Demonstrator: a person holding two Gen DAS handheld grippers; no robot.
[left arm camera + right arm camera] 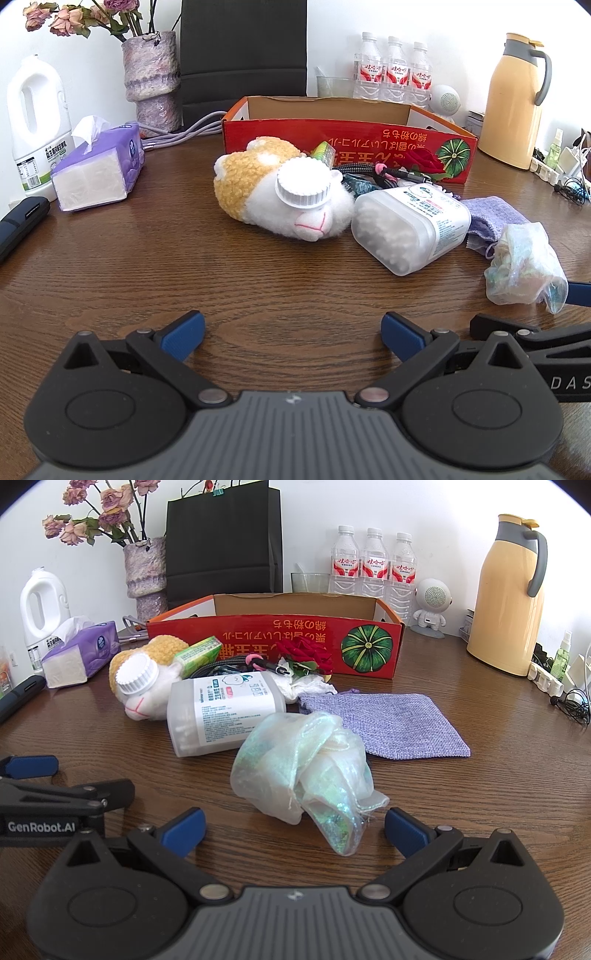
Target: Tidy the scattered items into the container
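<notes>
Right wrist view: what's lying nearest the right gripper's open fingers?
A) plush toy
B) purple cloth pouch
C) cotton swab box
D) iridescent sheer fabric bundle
D. The iridescent sheer fabric bundle lies just ahead of the right gripper, its tail reaching between the open fingers; the cotton swab box, purple cloth pouch and plush toy lie farther back.

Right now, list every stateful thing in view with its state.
Left hand-held gripper: open, empty.
Right hand-held gripper: open, empty.
Box: open-topped, upright.
Swab tub: lying on its side.
Plush: lying down.
Pouch: flat.
Organza bag: crumpled.
Thermos: upright, lidded.
</notes>
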